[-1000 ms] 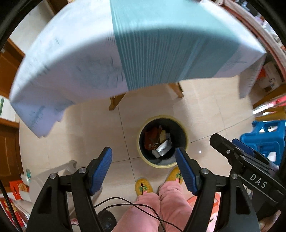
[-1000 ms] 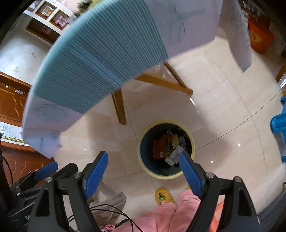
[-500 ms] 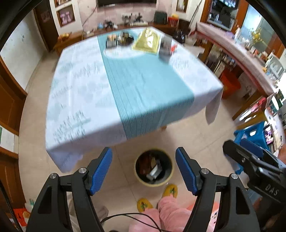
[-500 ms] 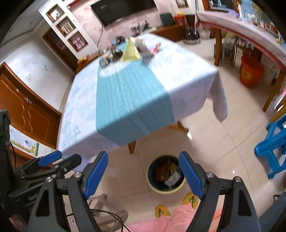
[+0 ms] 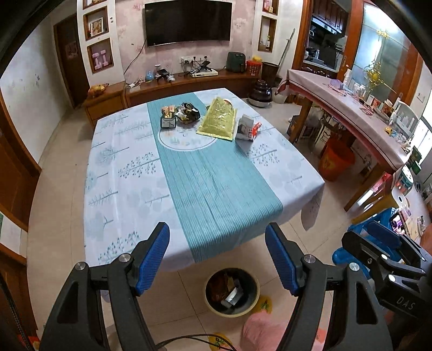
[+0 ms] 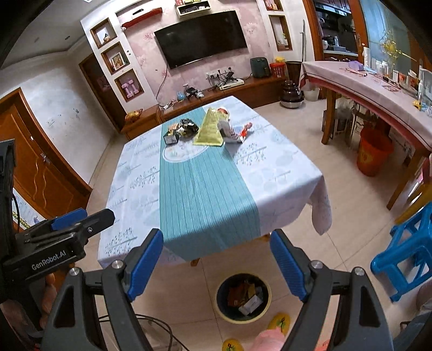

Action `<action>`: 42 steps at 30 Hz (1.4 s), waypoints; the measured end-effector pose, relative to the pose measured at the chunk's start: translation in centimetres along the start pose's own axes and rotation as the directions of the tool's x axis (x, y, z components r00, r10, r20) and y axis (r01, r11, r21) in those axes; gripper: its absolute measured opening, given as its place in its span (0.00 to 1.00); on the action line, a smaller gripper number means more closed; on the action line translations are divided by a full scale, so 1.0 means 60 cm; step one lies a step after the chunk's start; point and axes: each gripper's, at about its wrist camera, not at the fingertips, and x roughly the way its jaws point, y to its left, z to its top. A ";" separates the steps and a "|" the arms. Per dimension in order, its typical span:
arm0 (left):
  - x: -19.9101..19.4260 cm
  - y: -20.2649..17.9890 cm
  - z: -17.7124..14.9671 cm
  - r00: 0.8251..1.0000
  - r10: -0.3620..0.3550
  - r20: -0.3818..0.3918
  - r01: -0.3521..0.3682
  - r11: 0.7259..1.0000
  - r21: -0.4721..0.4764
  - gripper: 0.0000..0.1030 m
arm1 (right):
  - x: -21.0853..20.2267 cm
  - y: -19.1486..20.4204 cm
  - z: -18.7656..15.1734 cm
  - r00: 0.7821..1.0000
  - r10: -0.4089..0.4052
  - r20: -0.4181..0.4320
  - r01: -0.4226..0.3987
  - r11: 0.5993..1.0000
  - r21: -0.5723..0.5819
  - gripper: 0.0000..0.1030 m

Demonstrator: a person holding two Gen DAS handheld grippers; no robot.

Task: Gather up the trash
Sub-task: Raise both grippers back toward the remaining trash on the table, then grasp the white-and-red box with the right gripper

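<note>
Both grippers, left (image 5: pixel 217 259) and right (image 6: pixel 216 263), fingers spread wide, empty. Trash (image 5: pixel 216 120) clustered upper centre, far end of tabletop (image 5: pixel 129 189), straight ahead, well apart. Yellow bag (image 6: pixel 210 129) long axis points away; right gripper likely marginally nearer. Bin (image 5: pixel 232 293) on floor, bottom centre.

- Floor (image 5: pixel 62 151): pale glossy tiles.
- Back wall (image 5: pixel 129 40): pink floral wallpaper, wall-mounted TV (image 5: pixel 188 22), white display niches (image 5: pixel 100 54) either side.
- Low wooden cabinet (image 5: pixel 172 86) runs under the TV.
- Wooden doors (image 6: pixel 35 162) on the left.
- Long side table (image 6: pixel 378 102) in a pink cloth on the right; blue plastic stool (image 6: pixel 405 251) nearby.
</note>
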 end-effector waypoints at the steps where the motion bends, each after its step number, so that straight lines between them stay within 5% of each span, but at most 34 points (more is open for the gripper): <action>1: 0.006 0.001 0.008 1.000 -0.004 -0.002 0.004 1.000 -0.007 0.69 | 0.008 -0.004 0.010 1.000 0.005 0.000 -0.005 1.000 0.001 0.79; 8: 0.071 -0.003 0.082 1.000 -0.008 -0.023 0.006 0.996 -0.089 0.69 | 0.074 -0.033 0.070 1.000 0.015 -0.005 -0.016 1.000 -0.017 0.77; 14: 0.162 -0.026 0.168 0.997 0.061 -0.046 -0.066 0.989 -0.133 0.70 | 0.184 -0.059 0.172 0.997 0.062 -0.050 -0.069 0.986 -0.152 0.61; 22: 0.299 -0.039 0.267 0.975 0.143 -0.168 -0.175 0.965 -0.197 0.70 | 0.378 -0.080 0.295 0.988 0.078 -0.131 -0.121 0.924 -0.363 0.60; 32: 0.425 -0.007 0.335 0.944 0.188 -0.272 -0.258 0.932 -0.254 0.70 | 0.564 -0.072 0.331 0.987 0.077 -0.142 -0.141 0.839 -0.526 0.60; 39: 0.482 0.003 0.385 0.941 0.176 -0.288 -0.252 0.934 -0.252 0.69 | 0.608 -0.082 0.341 0.951 0.208 -0.228 -0.296 0.825 -0.482 0.24; 42: 0.505 0.005 0.404 0.941 0.175 -0.291 -0.247 0.940 -0.235 0.69 | 0.603 -0.094 0.356 0.935 0.260 -0.240 -0.343 0.832 -0.436 0.22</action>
